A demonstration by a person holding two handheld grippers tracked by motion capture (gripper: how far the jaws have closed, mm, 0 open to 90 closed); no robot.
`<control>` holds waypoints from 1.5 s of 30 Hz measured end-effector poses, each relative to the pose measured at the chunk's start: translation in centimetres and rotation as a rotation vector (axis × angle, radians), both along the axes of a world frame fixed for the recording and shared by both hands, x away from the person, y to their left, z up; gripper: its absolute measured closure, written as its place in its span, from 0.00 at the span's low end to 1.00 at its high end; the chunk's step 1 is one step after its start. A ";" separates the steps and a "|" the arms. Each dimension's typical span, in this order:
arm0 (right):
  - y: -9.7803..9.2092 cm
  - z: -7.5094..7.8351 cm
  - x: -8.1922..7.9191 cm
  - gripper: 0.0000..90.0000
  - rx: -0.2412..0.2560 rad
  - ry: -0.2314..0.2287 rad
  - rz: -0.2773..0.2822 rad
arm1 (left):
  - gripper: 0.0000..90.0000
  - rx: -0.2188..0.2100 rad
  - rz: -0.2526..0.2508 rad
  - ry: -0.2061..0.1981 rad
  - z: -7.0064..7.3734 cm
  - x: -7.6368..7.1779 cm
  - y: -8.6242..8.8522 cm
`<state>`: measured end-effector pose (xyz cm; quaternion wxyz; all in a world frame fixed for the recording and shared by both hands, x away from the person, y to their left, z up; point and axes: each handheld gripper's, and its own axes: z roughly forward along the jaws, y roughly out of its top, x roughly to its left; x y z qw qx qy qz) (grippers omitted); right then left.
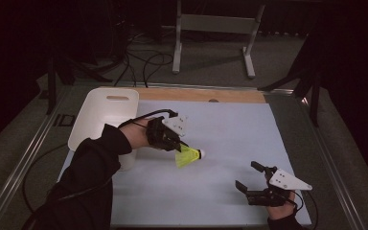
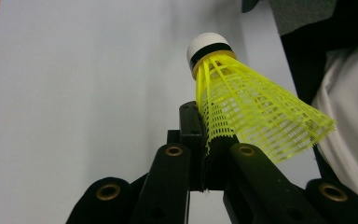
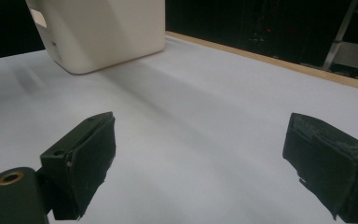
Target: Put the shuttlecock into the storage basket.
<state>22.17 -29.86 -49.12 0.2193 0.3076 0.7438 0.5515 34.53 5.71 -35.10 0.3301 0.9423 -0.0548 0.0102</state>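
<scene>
The left gripper (image 1: 178, 143) sits over the middle of the white table surface (image 1: 230, 129), just right of the white tray (image 1: 106, 112); its jaws are closed together on the edge of the yellow shuttlecock (image 1: 189, 156), pinching the mesh skirt near its narrow end. In the left gripper view the left gripper (image 2: 206, 140) has the two black jaws pressed nearly flush, with a strip of the yellow netting caught between them; the yellow shuttlecock (image 2: 251, 112) stands out above and to the right of the jaws, its white cap with black band uppermost in that view and the wide rim of the skirt flaring to the right. In the high view the cap points right and the skirt points left and down toward the gripper; whether the shuttlecock touches the surface I cannot tell.

The right gripper (image 1: 250, 178) is near the front right corner of the white surface, well apart from the shuttlecock; its jaws stand wide apart and hold nothing. In the right gripper view the right gripper (image 3: 205, 158) shows bare white table surface (image 3: 191, 116) between the two padded jaws; the white tray (image 3: 102, 32) stands beyond, at the upper left of that view. A dark sleeve (image 1: 88, 172) covers the left forearm; a wooden strip (image 1: 201, 95) runs along the far edge of the table.
</scene>
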 end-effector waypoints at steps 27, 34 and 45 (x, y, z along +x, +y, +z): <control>0.2 0.1 -0.1 0.10 -0.005 -0.008 0.001 | 0.99 -0.101 0.031 -0.015 4.5 -0.2 8.3; 0.2 0.1 0.0 0.10 -0.005 -0.010 0.000 | 0.99 -0.105 0.063 -0.015 5.3 -0.3 10.9; 0.2 0.2 0.0 0.10 -0.001 -0.010 -0.002 | 0.99 -0.107 0.106 -0.035 5.8 0.1 14.3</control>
